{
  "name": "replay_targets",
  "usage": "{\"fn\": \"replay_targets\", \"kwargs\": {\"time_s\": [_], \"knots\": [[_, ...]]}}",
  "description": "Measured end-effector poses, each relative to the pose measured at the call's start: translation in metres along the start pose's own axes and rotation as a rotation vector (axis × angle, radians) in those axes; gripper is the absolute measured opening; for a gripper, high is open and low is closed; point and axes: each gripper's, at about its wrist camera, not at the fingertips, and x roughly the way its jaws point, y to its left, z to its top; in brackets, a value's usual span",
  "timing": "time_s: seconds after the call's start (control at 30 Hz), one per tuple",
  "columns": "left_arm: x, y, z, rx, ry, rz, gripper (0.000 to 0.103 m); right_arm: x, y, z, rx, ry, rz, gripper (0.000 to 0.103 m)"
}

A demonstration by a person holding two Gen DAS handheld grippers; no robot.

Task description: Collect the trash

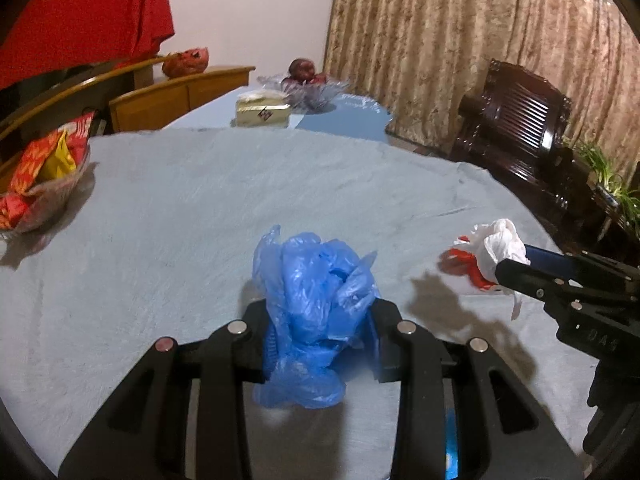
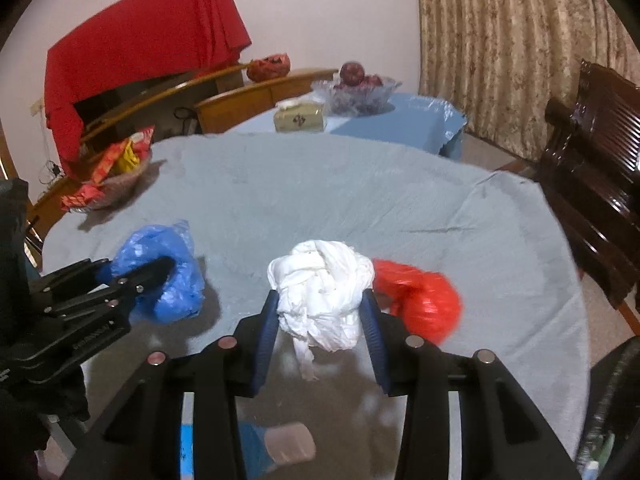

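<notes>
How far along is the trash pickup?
Nothing binned yet, no bin in view. In hand: left tool clamps the blue bag; right tool grips the white bag. Left: the red bag lies on the table beside the white one.

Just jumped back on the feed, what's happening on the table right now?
A person is clearing crumpled plastic bags off the grey-covered table with handheld tongs in each hand. The left tongs are clamped on a blue bag, and the right tongs are clamped on a white bag. A red bag lies loose right beside the white one, not gripped. A snack bowl sits at the table's left edge, untouched.
</notes>
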Motion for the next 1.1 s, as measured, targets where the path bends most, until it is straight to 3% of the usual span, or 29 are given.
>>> {"fn": "replay_targets", "kwargs": {"time_s": [0.4, 1.1], "knots": [[-0.049, -0.096, 0.006, 0.038, -0.057, -0.126, 0.033, -0.089, -0.044, -0.005, 0.020, -0.073, -0.042, 0.041], [-0.084, -0.249, -0.009, 0.146, -0.059, -0.285, 0.033, -0.213, -0.147, -0.067, 0.137, -0.131, -0.225, 0.041]]}}
